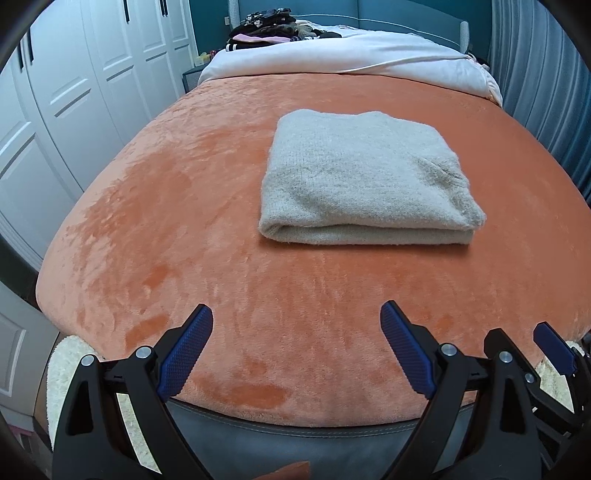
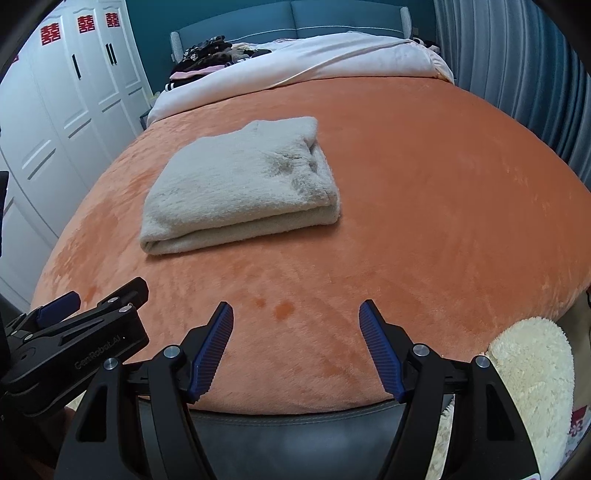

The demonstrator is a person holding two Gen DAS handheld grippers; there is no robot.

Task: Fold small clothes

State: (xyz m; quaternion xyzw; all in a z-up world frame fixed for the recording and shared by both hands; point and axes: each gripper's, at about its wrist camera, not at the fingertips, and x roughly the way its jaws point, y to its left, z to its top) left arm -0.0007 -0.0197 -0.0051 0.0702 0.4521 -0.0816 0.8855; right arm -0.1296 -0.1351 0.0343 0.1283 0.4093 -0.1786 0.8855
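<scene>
A pale grey fuzzy garment [image 1: 364, 181] [image 2: 240, 184] lies folded into a thick rectangle on the orange blanket [image 1: 184, 221] [image 2: 424, 206] that covers the bed. My left gripper [image 1: 297, 317] hovers over the blanket's near edge, well short of the garment, with its jaws wide apart and nothing between them. My right gripper [image 2: 296, 312] stands beside it at the same edge, open and empty too. In the left wrist view the right gripper [image 1: 517, 343] shows at the lower right. The left gripper [image 2: 92, 299] shows at the lower left of the right wrist view.
A heap of dark unfolded clothes [image 1: 273, 27] [image 2: 207, 55] lies at the bed's far left by the teal headboard, behind a white duvet [image 1: 351, 55] [image 2: 295, 62]. White wardrobe doors [image 1: 74, 92] run along the left. A cream fluffy rug [image 2: 532, 376] lies below the bed's foot.
</scene>
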